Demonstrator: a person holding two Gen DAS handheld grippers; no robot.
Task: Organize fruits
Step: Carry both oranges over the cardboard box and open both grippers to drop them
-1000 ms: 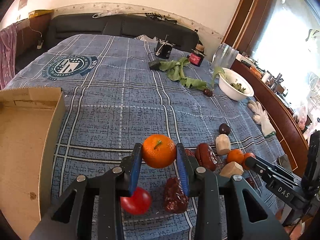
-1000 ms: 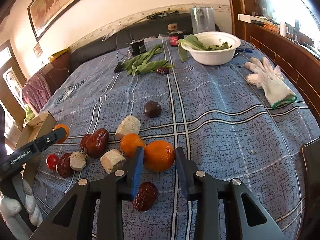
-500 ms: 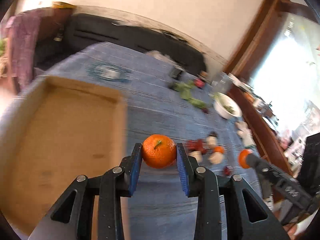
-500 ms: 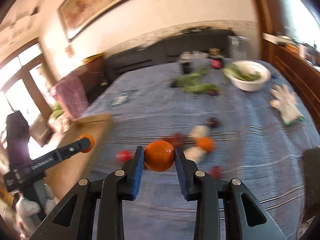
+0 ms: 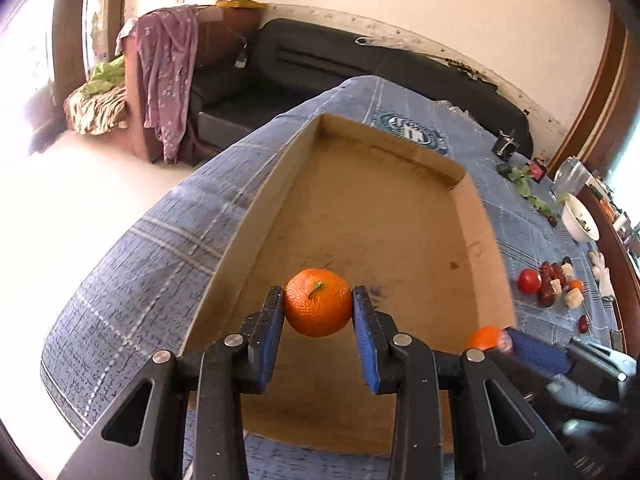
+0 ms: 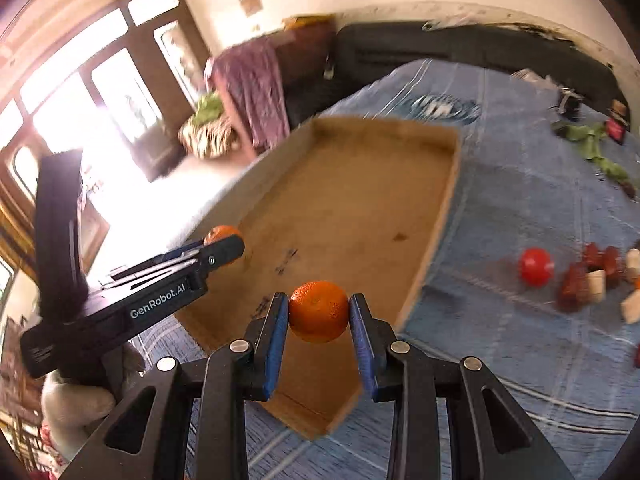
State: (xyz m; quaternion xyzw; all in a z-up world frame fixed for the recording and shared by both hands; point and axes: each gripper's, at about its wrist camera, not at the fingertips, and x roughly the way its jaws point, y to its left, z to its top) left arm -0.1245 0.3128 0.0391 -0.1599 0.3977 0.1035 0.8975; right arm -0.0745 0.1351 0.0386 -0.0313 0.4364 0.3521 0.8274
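Observation:
My left gripper [image 5: 318,310] is shut on an orange tangerine [image 5: 318,302] and holds it above the near part of an open cardboard box [image 5: 380,216]. My right gripper [image 6: 319,314] is shut on a second tangerine [image 6: 319,310], held over the box's near right edge [image 6: 424,268]. In the left wrist view the right gripper with its tangerine [image 5: 485,338] shows at lower right. In the right wrist view the left gripper's tangerine [image 6: 221,235] shows at left over the box. The box floor is bare.
A red tomato [image 6: 536,266], red dates [image 6: 574,284] and pale chunks [image 6: 596,280] lie on the blue plaid cloth [image 6: 520,200] right of the box. Greens [image 6: 596,152], a white bowl [image 5: 580,222] and a white glove [image 5: 602,276] lie farther back.
Both grippers have swung left from the fruit pile to over the cardboard box, each still carrying its tangerine. The right gripper lifted its tangerine off the cloth.

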